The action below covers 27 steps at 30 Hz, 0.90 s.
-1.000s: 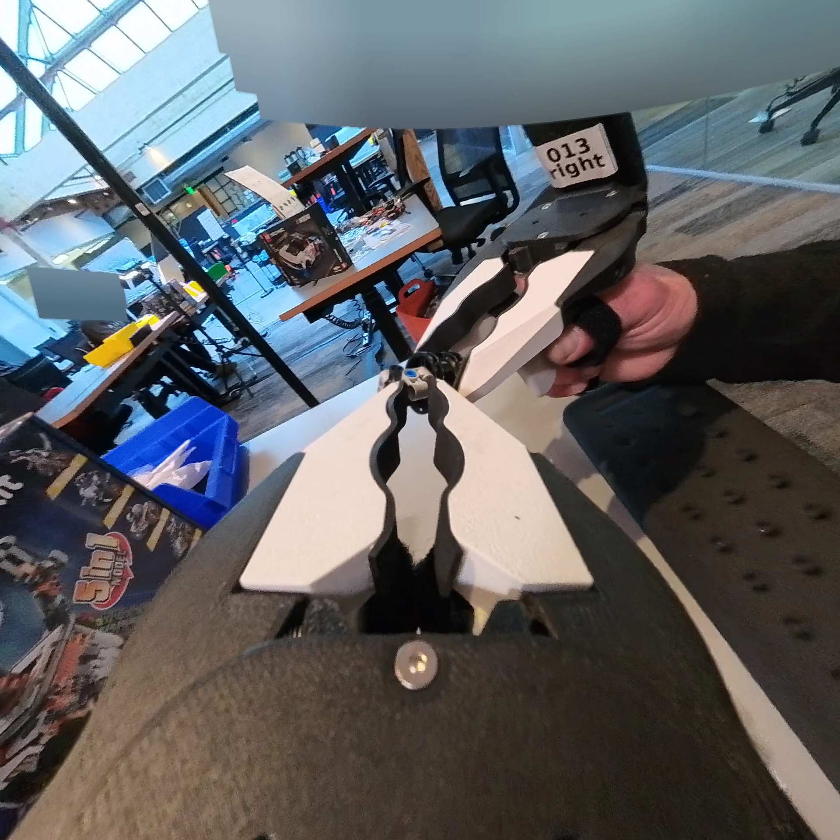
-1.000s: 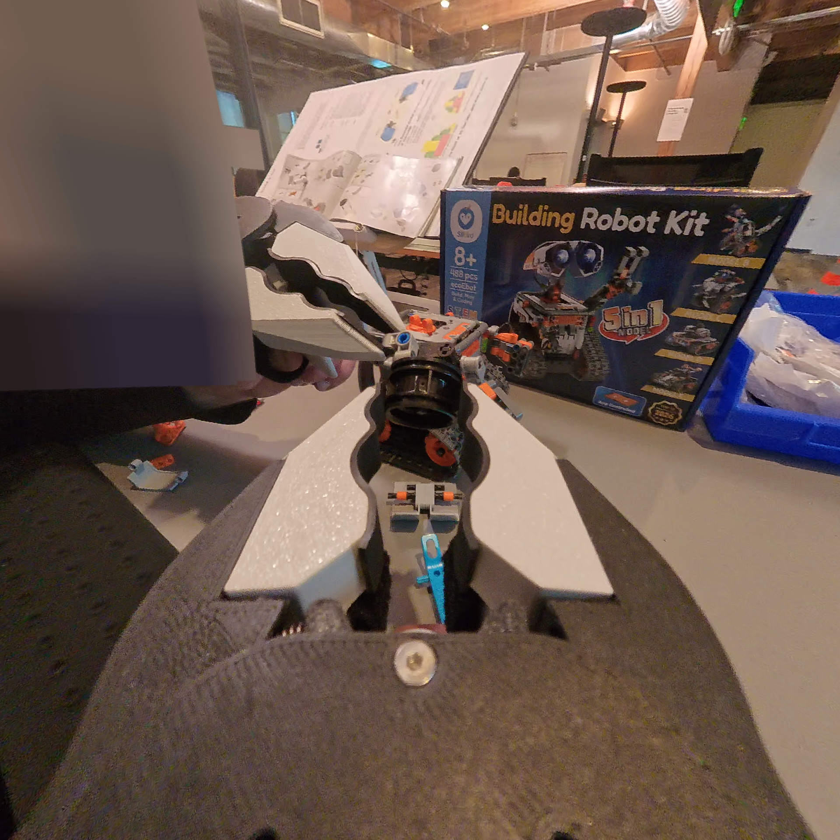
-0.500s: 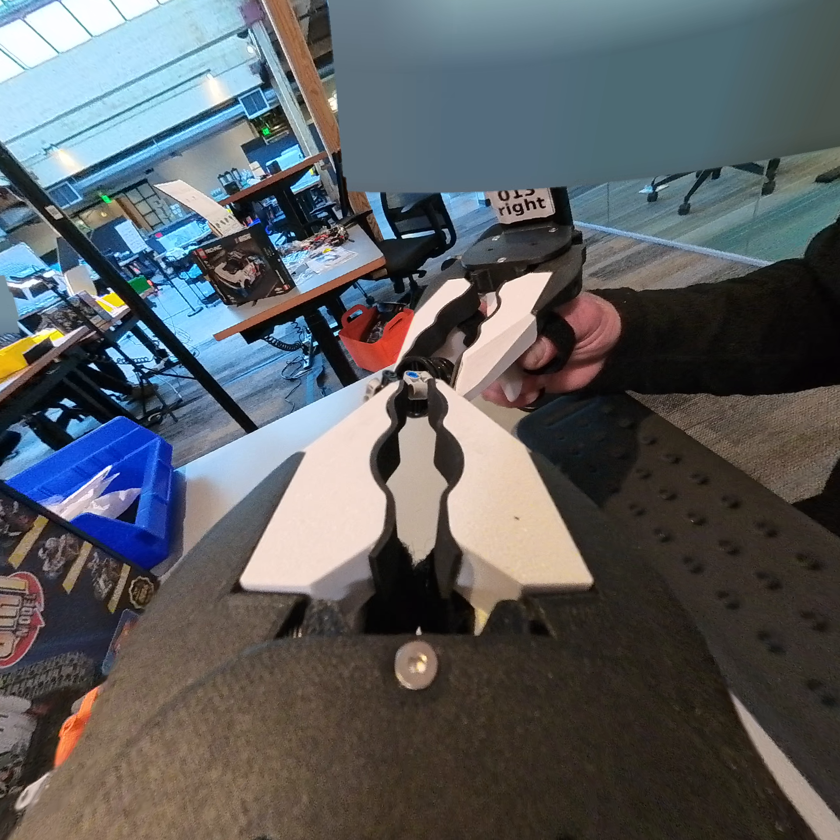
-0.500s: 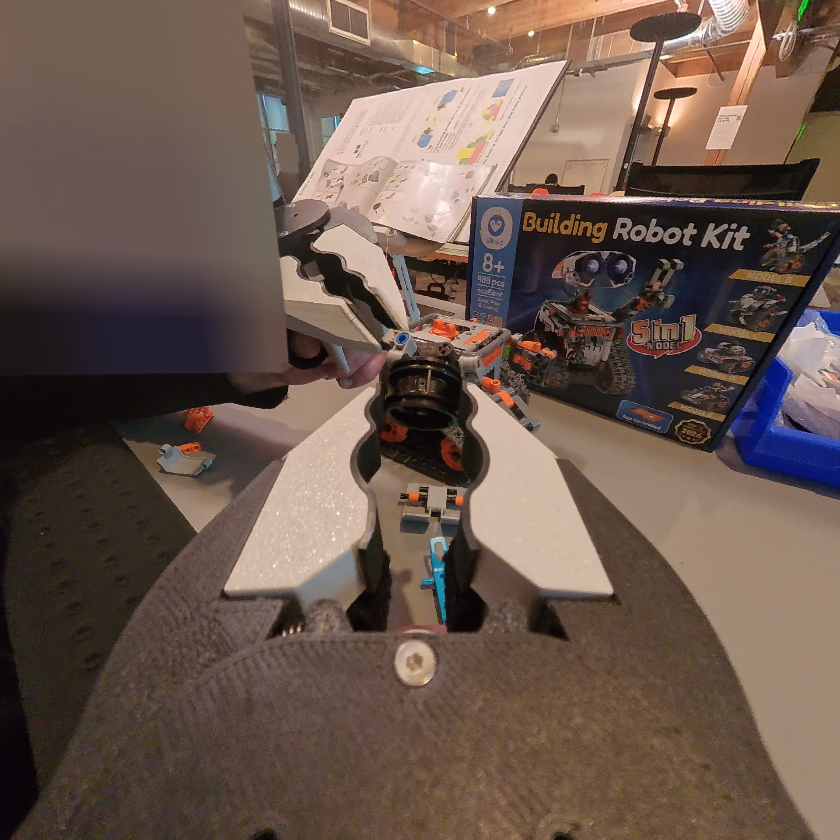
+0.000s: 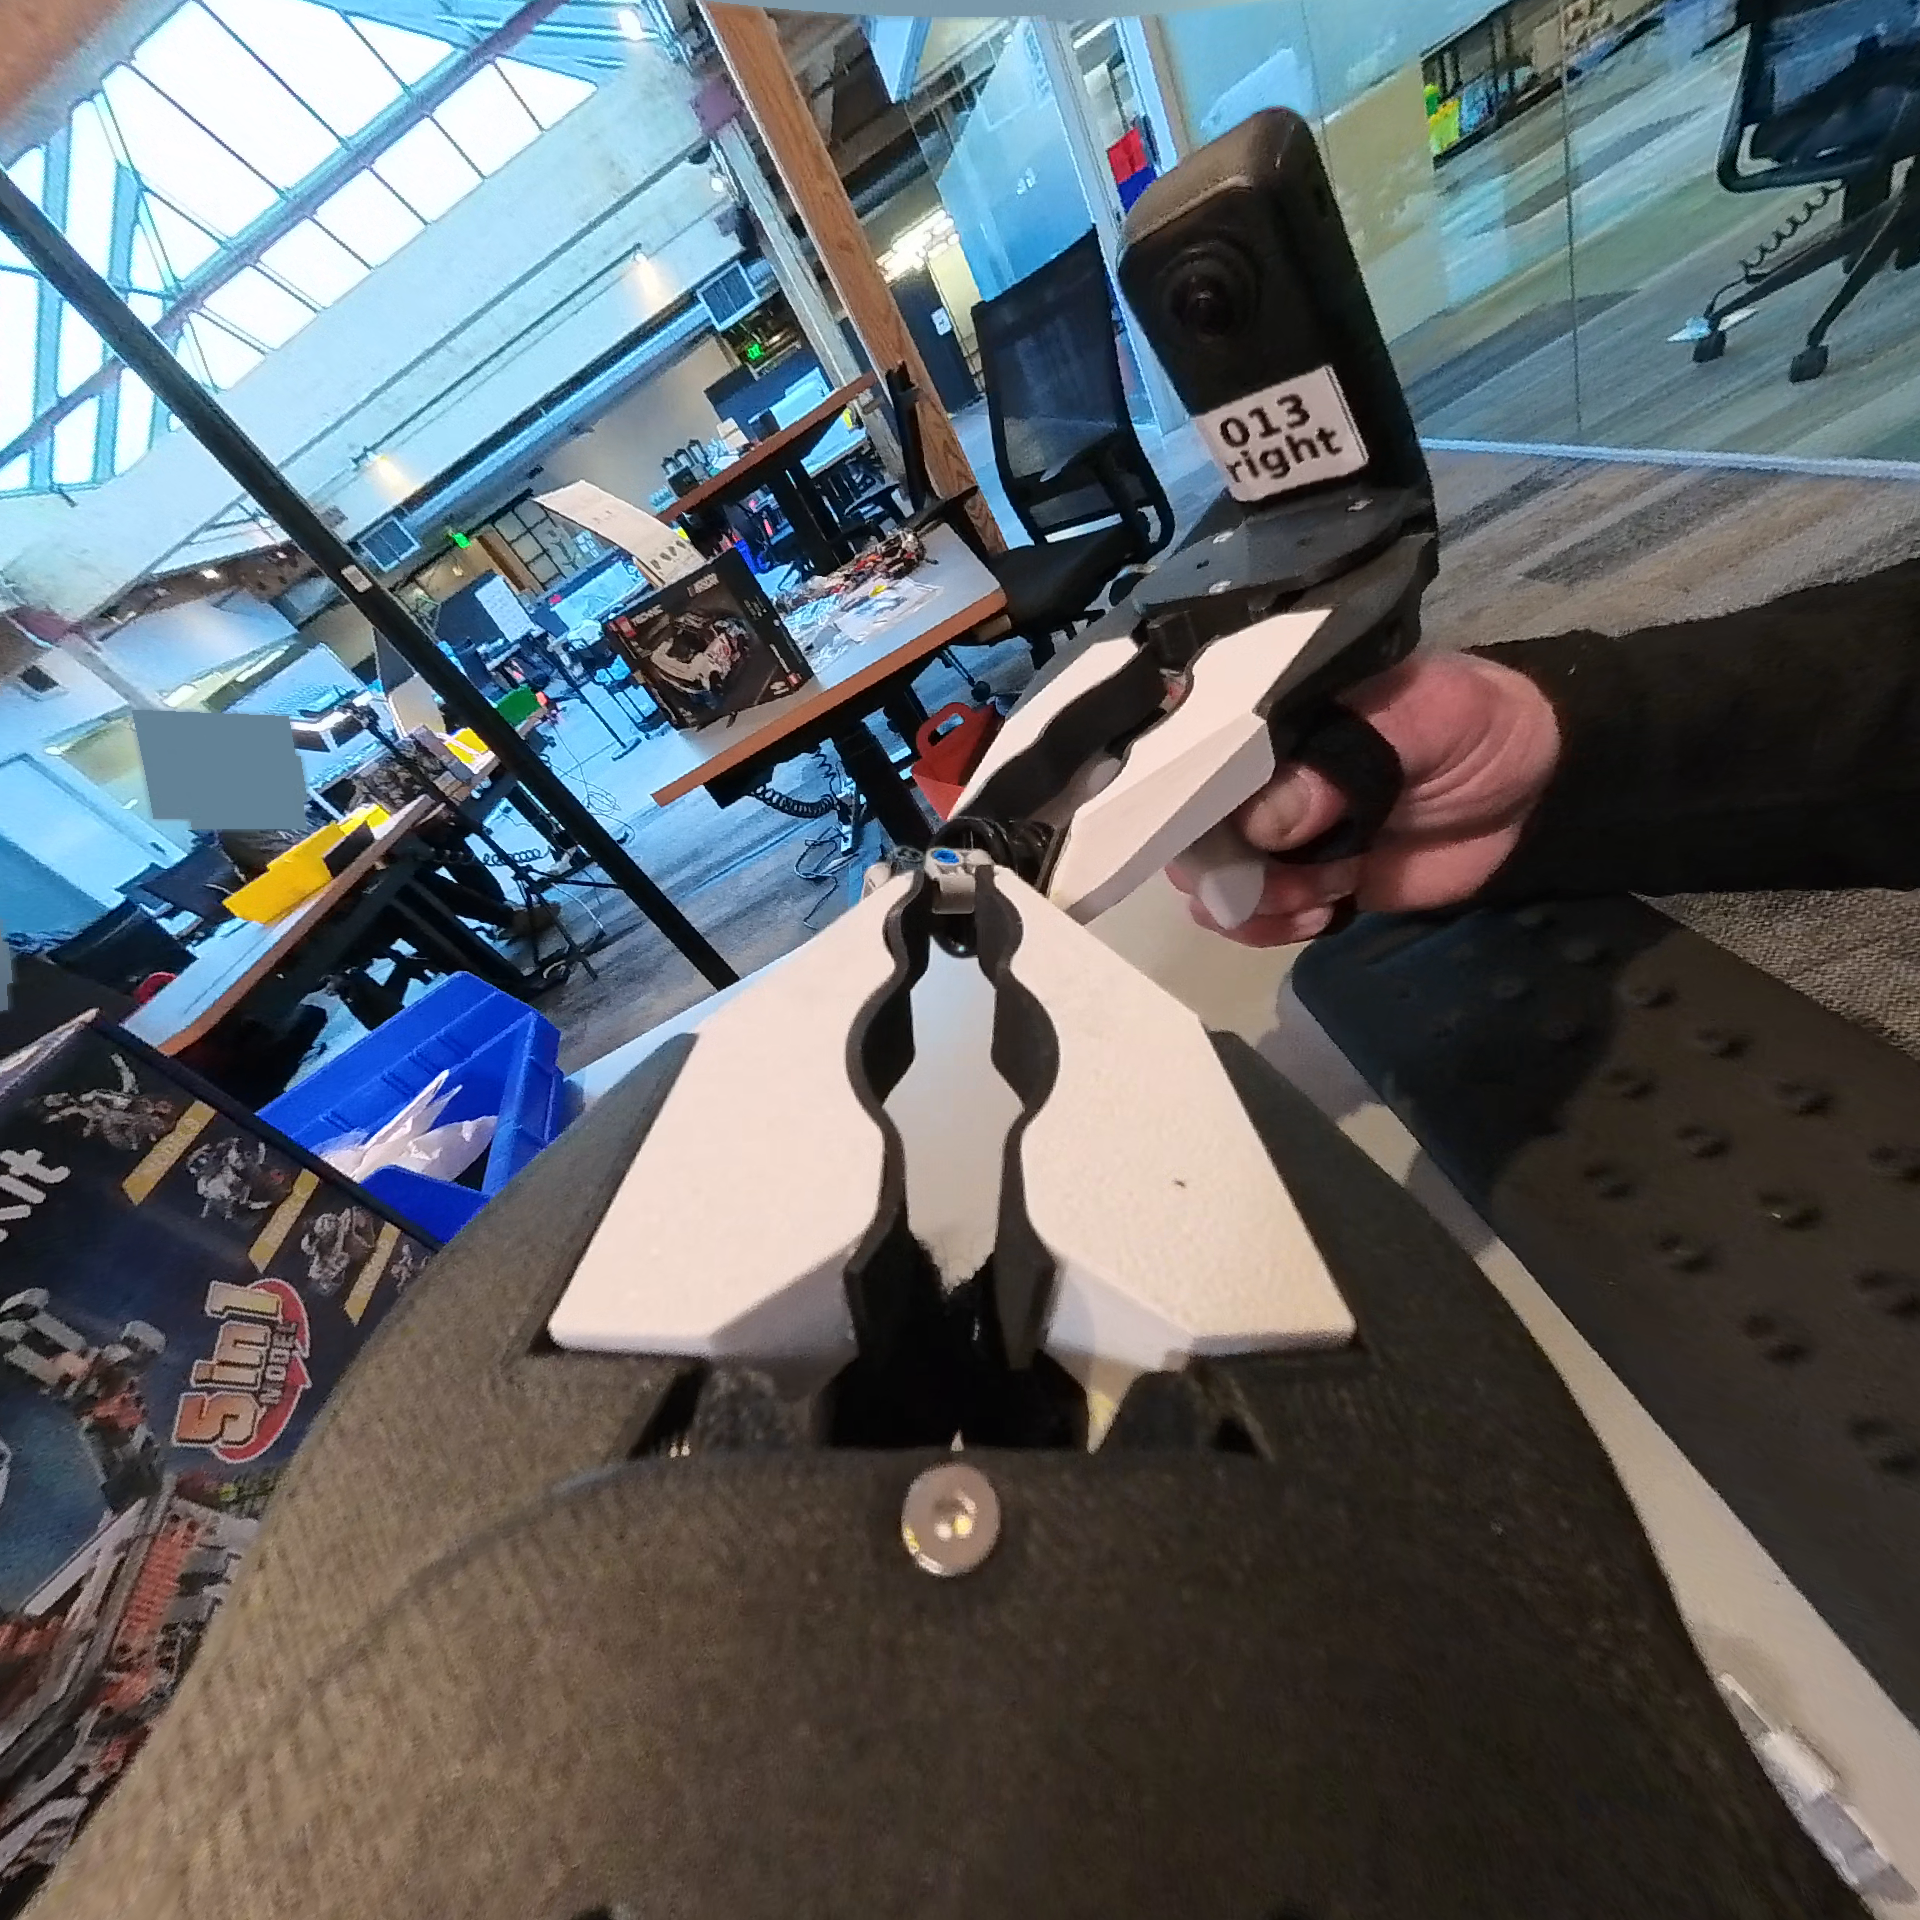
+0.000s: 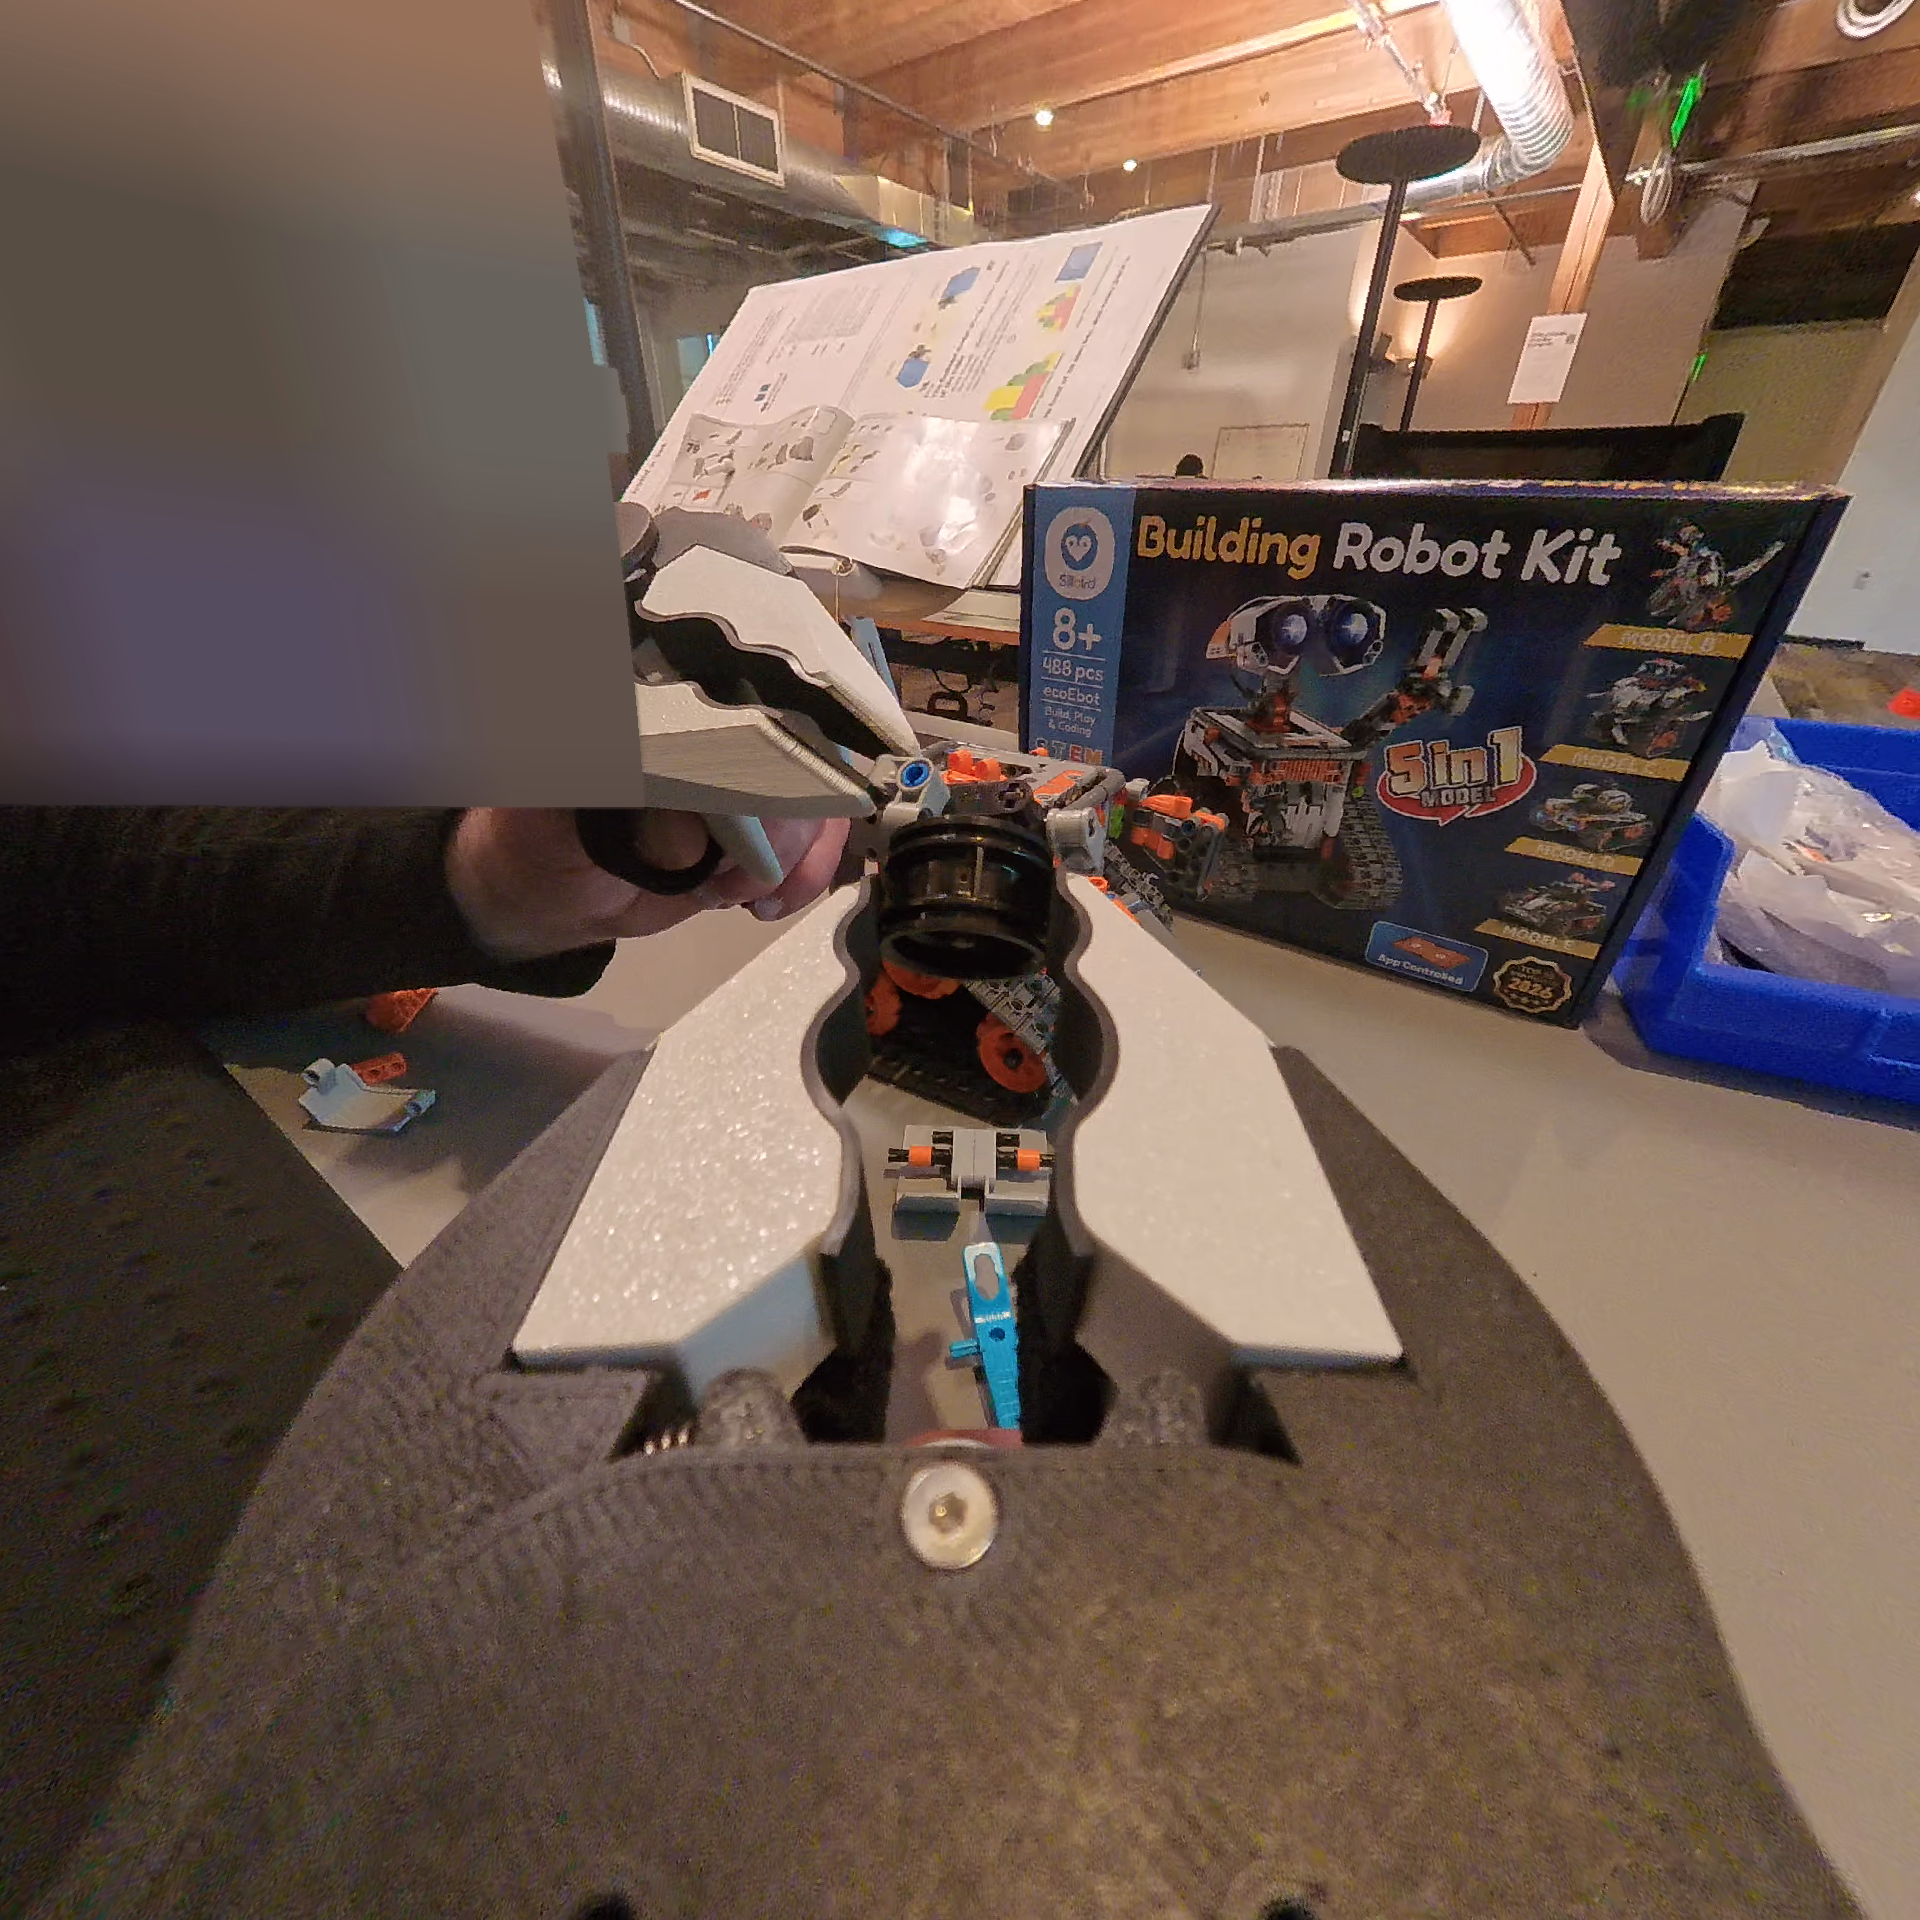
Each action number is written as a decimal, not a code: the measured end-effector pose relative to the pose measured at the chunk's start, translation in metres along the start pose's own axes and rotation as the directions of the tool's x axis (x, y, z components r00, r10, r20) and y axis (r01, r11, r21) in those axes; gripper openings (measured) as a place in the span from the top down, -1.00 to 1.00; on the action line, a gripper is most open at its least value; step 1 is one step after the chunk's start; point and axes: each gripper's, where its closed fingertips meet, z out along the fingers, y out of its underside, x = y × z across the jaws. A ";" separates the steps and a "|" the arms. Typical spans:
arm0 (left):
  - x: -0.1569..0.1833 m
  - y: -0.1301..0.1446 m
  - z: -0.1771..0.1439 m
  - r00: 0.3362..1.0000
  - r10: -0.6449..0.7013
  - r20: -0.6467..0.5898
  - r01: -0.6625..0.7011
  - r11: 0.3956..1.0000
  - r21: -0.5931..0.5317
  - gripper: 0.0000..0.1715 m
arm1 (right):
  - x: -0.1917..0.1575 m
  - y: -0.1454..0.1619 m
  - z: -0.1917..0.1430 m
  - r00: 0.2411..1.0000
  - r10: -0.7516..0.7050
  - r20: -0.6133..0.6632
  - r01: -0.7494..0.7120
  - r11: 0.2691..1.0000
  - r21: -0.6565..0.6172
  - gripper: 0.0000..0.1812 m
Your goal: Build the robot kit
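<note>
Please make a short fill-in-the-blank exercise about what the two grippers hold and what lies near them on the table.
1. The right gripper is shut on a ____ wheel hub.
2. The left gripper pinches a grey piece with a ____ pin.
3. The bin right of the kit box is ____.
4. Between the right gripper's fingers, a light-blue piece lies on the ____.

Missing words: black; blue; blue; table

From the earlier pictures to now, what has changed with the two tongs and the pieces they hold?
Very little. Both views swung a bit as the two hands shifted together, so the background moved. The left tongs still pinch the grey piece with the blue pin; the right tongs still clamp the black wheel of the model. Nothing was let go. The box and blue bin stayed put.
</note>
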 end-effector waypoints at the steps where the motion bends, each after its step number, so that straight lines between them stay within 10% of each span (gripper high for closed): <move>1: 0.000 0.000 0.000 1.000 -0.006 -0.011 0.006 1.000 -0.003 0.93 | 0.000 0.000 -0.001 1.000 -0.005 0.005 0.005 1.000 0.006 0.69; 27: 0.014 -0.004 -0.009 0.938 -0.182 -0.294 0.190 0.982 -0.001 0.92 | -0.016 0.003 -0.003 0.991 -0.079 0.111 0.075 0.996 0.040 0.68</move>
